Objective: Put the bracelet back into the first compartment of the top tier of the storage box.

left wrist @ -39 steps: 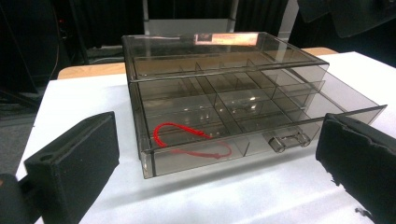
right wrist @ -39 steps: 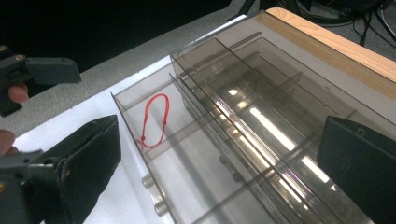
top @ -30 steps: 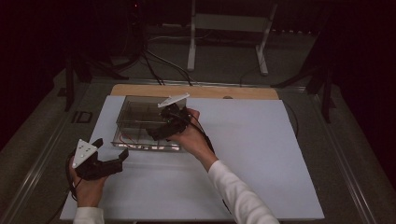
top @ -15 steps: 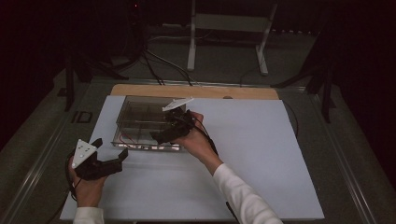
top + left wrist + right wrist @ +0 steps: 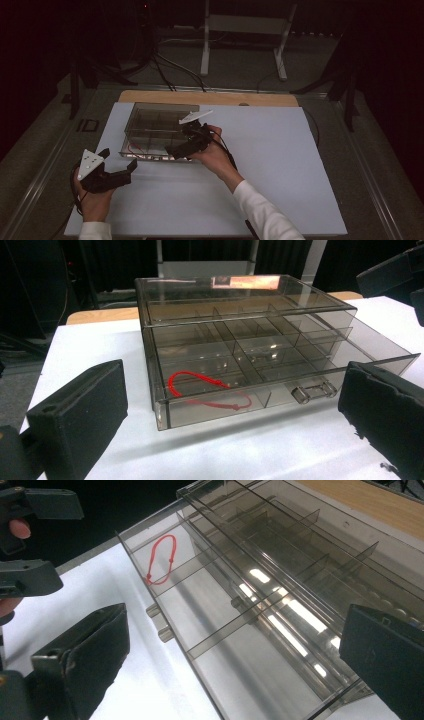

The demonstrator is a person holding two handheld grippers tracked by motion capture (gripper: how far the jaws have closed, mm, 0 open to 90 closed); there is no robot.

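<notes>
One clear compartment box (image 5: 155,131), one pulled-out drawer (image 5: 280,382), one red cord loop (image 5: 207,390), two grippers.

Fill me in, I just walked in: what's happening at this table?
A person holds tongs in each hand at a clear drawer box. Its drawer is pulled partly out, a red loop in one front compartment. The right tongs hover open at the drawer's front; the left tongs wait open nearby.

Glossy smoked clear-plastic drawer box (image 5: 250,347), matt white table sheet (image 5: 300,165), red cord (image 5: 210,390) inside
</notes>
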